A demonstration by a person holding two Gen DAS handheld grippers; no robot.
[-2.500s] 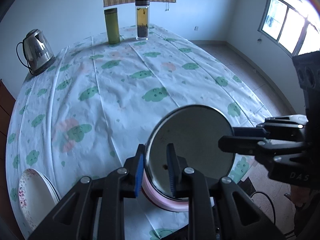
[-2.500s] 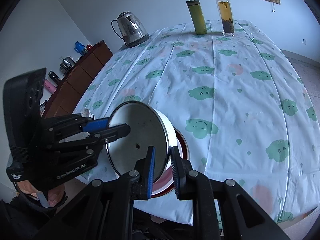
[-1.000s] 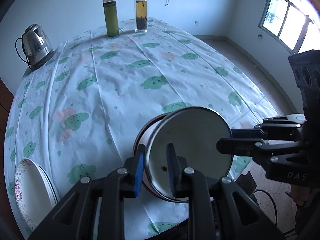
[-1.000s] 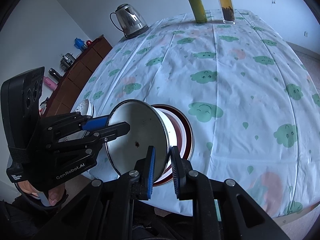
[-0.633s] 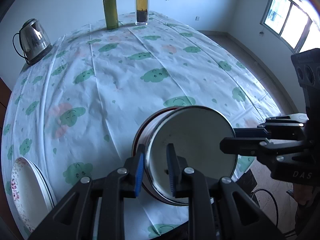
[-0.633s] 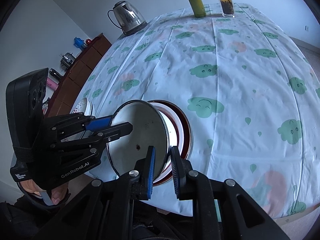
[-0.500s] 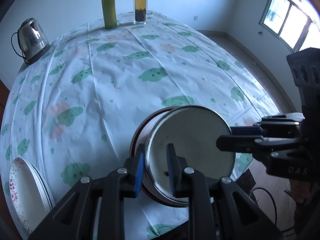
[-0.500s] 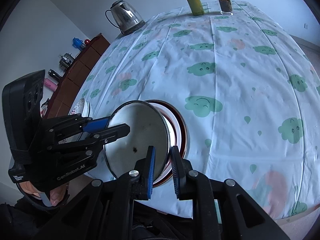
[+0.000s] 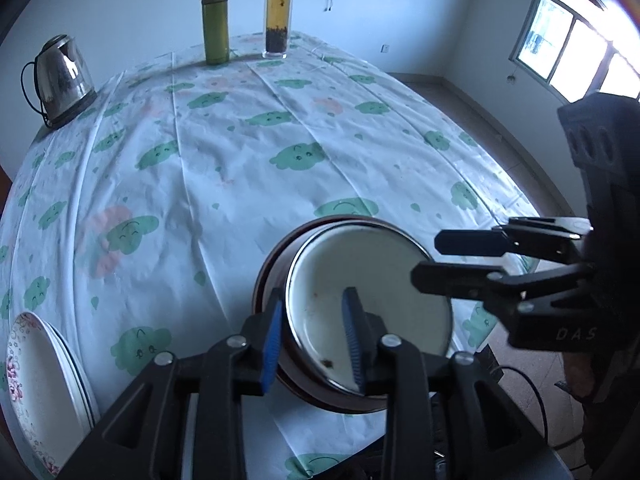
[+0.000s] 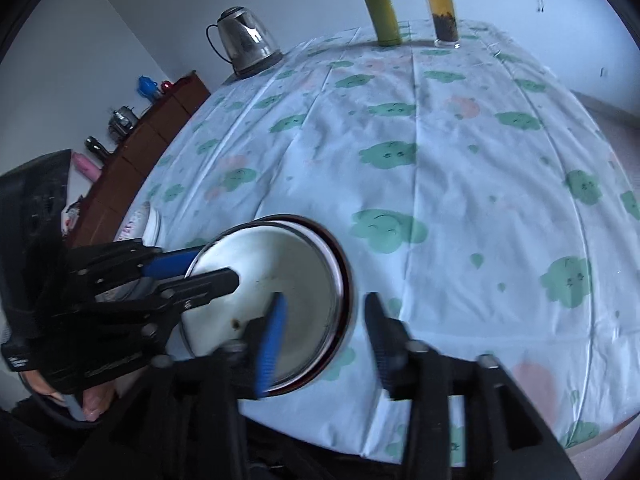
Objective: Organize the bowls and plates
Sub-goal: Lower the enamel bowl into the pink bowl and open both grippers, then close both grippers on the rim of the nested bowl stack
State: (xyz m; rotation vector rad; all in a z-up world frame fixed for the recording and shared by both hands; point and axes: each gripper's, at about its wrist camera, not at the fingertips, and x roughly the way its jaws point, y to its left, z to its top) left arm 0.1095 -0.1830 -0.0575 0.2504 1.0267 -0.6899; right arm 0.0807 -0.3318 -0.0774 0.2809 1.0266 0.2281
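Note:
A steel bowl (image 9: 372, 292) (image 10: 288, 280) rests slightly tilted in a stack of a white bowl and a dark red plate (image 9: 266, 276) (image 10: 346, 276) near the table's front edge. My left gripper (image 9: 312, 340) (image 10: 212, 270) straddles the bowl's near-left rim; its jaws are opening and the blue pads (image 9: 271, 344) stand off the rim. My right gripper (image 10: 324, 332) (image 9: 430, 258) straddles the opposite rim, jaws opening wide, pads clear of the metal.
White flowered plates (image 9: 36, 372) (image 10: 148, 220) are stacked at the table's left edge. A kettle (image 9: 60, 76), a green flask (image 9: 216, 28) and a tea bottle (image 9: 277, 16) stand at the far side. A wooden sideboard (image 10: 132, 152) lines the wall.
Both grippers were shut on the steel bowl's rim, holding it tilted over the stack. The bowl has settled into the stack and both pairs of jaws have spread off its rim.

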